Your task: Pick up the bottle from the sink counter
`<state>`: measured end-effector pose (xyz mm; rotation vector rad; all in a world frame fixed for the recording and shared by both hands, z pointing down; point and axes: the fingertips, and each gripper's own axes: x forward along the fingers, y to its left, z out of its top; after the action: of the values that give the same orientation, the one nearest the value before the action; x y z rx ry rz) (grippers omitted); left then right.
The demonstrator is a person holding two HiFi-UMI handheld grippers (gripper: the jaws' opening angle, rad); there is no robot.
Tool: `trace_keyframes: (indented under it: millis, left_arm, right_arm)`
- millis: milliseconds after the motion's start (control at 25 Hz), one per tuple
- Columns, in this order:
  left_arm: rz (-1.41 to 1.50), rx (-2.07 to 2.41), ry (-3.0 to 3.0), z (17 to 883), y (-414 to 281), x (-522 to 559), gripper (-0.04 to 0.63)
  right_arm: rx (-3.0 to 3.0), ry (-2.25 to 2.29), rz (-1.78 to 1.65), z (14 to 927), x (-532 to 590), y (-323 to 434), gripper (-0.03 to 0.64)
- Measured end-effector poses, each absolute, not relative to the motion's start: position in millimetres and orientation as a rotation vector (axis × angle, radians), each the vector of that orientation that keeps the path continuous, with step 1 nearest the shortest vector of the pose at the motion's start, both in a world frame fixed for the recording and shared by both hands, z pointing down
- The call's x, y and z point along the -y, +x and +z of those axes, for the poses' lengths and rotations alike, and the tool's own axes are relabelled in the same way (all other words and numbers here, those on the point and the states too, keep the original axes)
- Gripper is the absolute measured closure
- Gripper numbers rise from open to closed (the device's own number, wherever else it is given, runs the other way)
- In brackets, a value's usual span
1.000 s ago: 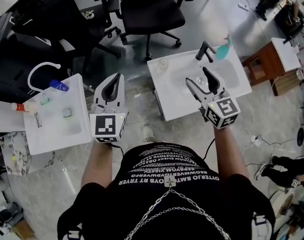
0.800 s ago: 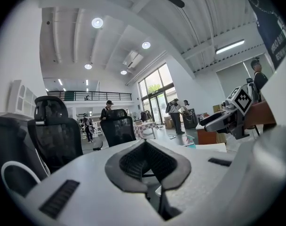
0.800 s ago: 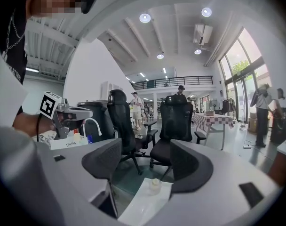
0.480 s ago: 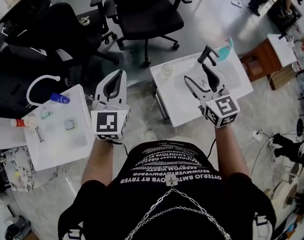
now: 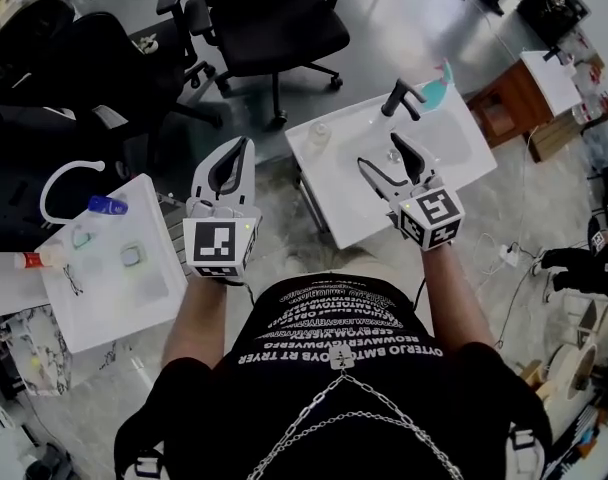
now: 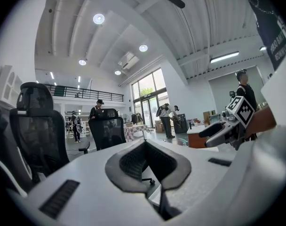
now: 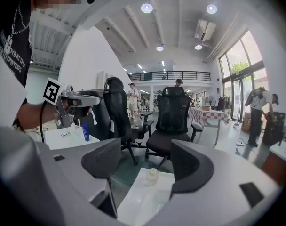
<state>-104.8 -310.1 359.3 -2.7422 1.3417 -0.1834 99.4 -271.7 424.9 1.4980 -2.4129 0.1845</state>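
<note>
A small clear bottle point(image 5: 319, 133) stands upright at the far left corner of the white sink counter point(image 5: 349, 208). My right gripper point(image 5: 381, 153) hovers over the basin, to the right of the bottle, open with nothing between its jaws. In the right gripper view the bottle point(image 7: 152, 176) shows ahead and below, framed by that gripper point(image 7: 147, 164), well apart from its pads. My left gripper point(image 5: 244, 146) is shut and empty, held over the floor between the two counters. The left gripper point(image 6: 144, 144) view faces office chairs and shows no bottle.
A black faucet point(image 5: 399, 98) and a teal object point(image 5: 439, 86) stand at the sink's back edge. A second white counter point(image 5: 114, 298) at left carries a blue bottle point(image 5: 106, 205) and a white hoop tap point(image 5: 64, 173). Black office chairs point(image 5: 264, 18) stand beyond. A wooden cabinet point(image 5: 499, 108) lies to the right.
The right gripper has drifted slightly left over the sink, toward the bottle's corner, its jaws still wide. The left gripper stays shut in much the same place.
</note>
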Motion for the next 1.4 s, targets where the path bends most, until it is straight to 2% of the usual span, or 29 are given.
trace_keyframes:
  millis: [400,840,1400]
  left_arm:
    - [-0.234,-1.467,-2.666,357,-100,347,0.591]
    - [-0.296,-1.520,-2.645,370,-59,397,0.591]
    - [-0.376,-1.619,-2.620,397,-47,430,0.589]
  right_arm:
    - [2.457,1.296,0.289,487,320,100,0.301]
    - [2.500,1.016,0.377,574,373,108,0.295]
    - [2.472,0.798,0.439,675,417,88,0.278]
